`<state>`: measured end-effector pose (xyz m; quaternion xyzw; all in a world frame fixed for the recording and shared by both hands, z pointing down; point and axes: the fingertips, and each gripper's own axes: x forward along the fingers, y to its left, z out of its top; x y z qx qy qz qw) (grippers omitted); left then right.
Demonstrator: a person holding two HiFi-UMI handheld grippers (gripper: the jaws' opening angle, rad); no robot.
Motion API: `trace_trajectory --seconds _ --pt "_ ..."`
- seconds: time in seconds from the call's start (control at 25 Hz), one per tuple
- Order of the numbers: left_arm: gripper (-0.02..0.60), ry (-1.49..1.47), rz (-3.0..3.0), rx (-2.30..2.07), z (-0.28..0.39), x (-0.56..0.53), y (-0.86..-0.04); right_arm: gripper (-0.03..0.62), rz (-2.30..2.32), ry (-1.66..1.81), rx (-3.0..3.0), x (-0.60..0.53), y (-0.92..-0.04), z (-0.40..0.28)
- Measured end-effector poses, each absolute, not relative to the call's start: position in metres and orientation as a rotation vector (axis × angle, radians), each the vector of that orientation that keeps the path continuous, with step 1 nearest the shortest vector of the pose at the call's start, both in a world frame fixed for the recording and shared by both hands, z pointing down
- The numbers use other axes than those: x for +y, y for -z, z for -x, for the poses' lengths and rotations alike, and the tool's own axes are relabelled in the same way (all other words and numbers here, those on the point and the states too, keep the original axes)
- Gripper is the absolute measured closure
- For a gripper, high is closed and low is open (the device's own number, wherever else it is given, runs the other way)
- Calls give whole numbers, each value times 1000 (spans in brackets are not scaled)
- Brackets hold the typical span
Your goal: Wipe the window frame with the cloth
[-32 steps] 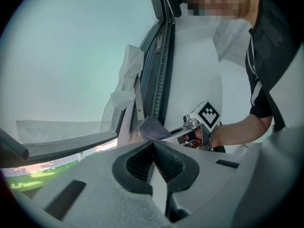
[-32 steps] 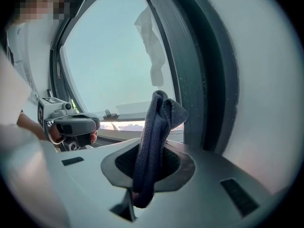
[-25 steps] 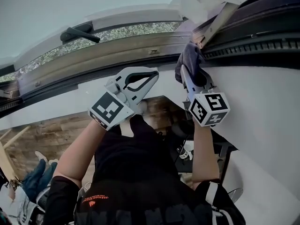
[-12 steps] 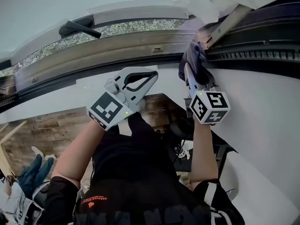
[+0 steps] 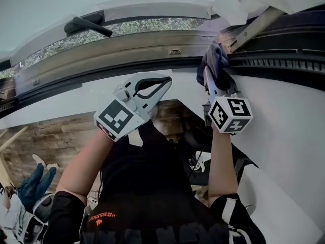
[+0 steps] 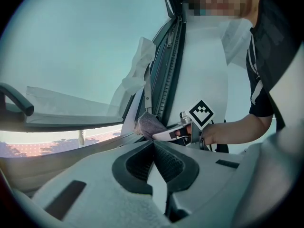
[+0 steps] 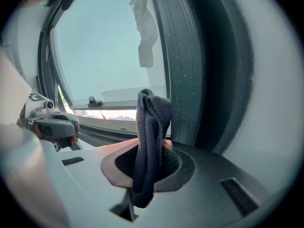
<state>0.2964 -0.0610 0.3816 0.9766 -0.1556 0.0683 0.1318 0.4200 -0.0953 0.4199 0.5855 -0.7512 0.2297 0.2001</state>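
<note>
Along the window frame, the cloth, clamped by the right gripper, stays pressed at 1 o'clock, likely scrubbing that corner; the left gripper hovers, fingers together, empty.

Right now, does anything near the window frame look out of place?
Yes: a crumpled white sheet hangs loose at the window frame corner, just above the cloth clamped in the right gripper. It may be leftover wrapping.

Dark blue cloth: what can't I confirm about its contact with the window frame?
- Head view: the bunched dark blue cloth hides its contact spot on the dark window frame.
- Right gripper view: cloth overlaps frame; touching unclear.
- Left gripper view: contact too small.
</note>
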Motion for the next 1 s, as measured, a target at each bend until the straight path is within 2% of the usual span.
trace_trajectory --seconds 0.56,1.0 --pt "563 -180 -2776 -545 -277 -50 -388 543 -1636 -639 -2136 -96 -423 -413" --pt "563 -167 -2769 -551 -258 -47 -389 545 -1569 -636 -2165 -95 -423 -378"
